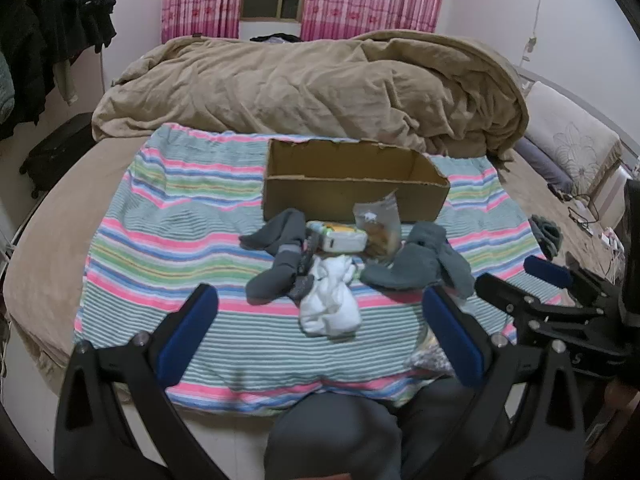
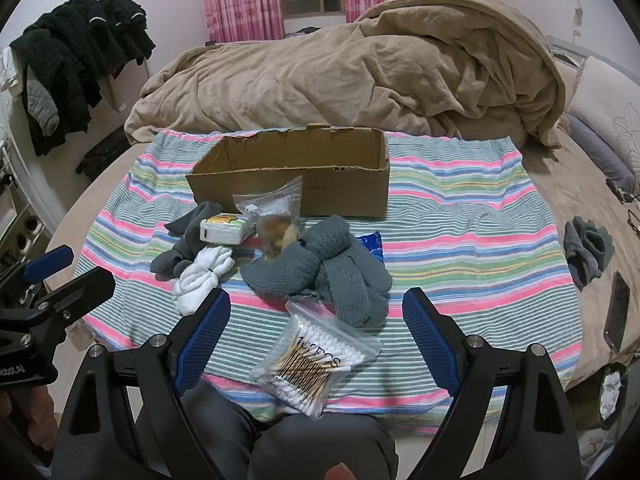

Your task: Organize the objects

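An open cardboard box [image 1: 352, 188] [image 2: 292, 172] stands on a striped cloth [image 1: 168, 248] [image 2: 460, 240] on the bed. In front of it lie dark grey socks [image 1: 280, 264] [image 2: 180, 240], white socks [image 1: 330, 300] [image 2: 202, 276], a small white-and-yellow device [image 1: 340, 238] [image 2: 226, 230], a clear bag of brown snacks [image 1: 378, 220] [image 2: 276, 216], grey knit gloves [image 1: 420, 264] [image 2: 332, 272] and a bag of cotton swabs [image 2: 316, 360]. My left gripper [image 1: 320, 312] is open, near the white socks. My right gripper [image 2: 316, 316] is open, with the swab bag between its fingers.
A crumpled tan duvet [image 1: 320, 84] [image 2: 360, 68] fills the back of the bed. Another grey knit item [image 2: 588, 252] and a phone [image 2: 616, 312] lie to the right. Dark clothes [image 2: 76, 52] hang at the left. My knees are at the bed's near edge.
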The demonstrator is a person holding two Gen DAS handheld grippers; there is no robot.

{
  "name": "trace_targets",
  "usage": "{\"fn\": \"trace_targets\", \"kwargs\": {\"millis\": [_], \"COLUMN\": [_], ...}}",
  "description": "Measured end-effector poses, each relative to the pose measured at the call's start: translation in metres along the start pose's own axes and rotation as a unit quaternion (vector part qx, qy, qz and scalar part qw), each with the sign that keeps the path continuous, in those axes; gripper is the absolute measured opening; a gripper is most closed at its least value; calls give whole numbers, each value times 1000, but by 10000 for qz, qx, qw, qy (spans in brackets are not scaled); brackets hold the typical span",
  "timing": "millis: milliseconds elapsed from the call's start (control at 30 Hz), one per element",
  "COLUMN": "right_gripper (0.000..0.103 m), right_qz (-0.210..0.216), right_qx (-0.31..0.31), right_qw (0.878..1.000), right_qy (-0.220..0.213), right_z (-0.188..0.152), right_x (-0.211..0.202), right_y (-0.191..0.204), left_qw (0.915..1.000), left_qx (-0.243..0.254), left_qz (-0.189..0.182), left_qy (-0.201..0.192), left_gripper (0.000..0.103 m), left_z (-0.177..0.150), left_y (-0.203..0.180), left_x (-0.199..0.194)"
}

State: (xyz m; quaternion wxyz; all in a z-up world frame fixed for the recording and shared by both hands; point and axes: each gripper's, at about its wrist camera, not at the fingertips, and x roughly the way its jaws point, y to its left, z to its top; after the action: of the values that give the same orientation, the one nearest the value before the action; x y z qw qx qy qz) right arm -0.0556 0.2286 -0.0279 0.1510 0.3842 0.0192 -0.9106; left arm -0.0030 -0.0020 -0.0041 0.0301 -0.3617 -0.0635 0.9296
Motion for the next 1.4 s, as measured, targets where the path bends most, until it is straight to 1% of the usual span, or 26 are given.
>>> {"fn": "trace_targets", "kwargs": {"millis": [1400], "right_gripper": [90], "right_qz": [-11], "right_qx": [59], "right_qw": [10000], "right_qy": [4], "right_z": [-4], "right_x": [-4], "right_y": [-3], "left_qw": [9999], "left_qx": [110], "left_qz": [-84], "left_qy": [62], "left_gripper": [103], "left_z": [-5], "left_y": [-6], "left_x": [0]}}
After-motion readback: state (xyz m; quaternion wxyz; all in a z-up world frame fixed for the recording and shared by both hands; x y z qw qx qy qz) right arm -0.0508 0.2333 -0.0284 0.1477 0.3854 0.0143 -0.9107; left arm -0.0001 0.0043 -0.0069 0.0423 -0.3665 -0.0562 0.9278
